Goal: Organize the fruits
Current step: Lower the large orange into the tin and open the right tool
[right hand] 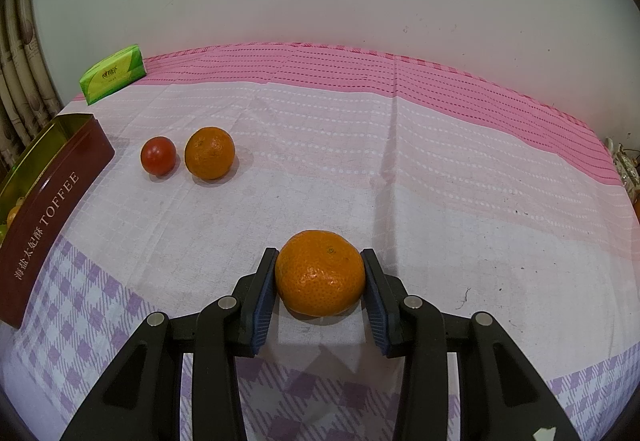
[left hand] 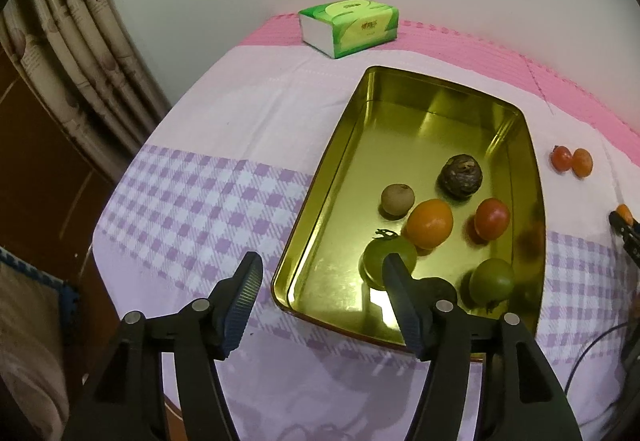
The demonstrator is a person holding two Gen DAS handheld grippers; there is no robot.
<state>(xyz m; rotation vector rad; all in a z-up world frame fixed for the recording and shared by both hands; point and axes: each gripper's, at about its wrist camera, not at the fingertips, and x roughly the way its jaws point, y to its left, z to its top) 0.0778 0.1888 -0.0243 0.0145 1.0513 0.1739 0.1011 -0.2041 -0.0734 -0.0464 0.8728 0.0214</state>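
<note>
A gold toffee tin [left hand: 332, 201] lies open on the cloth and holds several fruits: two green tomatoes [left hand: 492, 279], an orange [left hand: 430, 223], a red tomato [left hand: 492, 219], a brown fruit [left hand: 397, 199] and a dark wrinkled fruit [left hand: 461, 175]. My left gripper [left hand: 320, 273] is open and empty above the tin's near left corner. My right gripper [right hand: 320, 277] is shut on a large orange [right hand: 320, 273] resting on the cloth. A red tomato [right hand: 158, 155] and a small orange [right hand: 209, 152] lie on the cloth beyond, next to the tin's side [right hand: 52, 213].
A green tissue pack [left hand: 350, 26] stands at the table's far edge against the wall; it also shows in the right wrist view [right hand: 114, 75]. A curtain [left hand: 72, 53] hangs at the left. The table edge drops off at the left. A cable [left hand: 592, 353] runs at the right.
</note>
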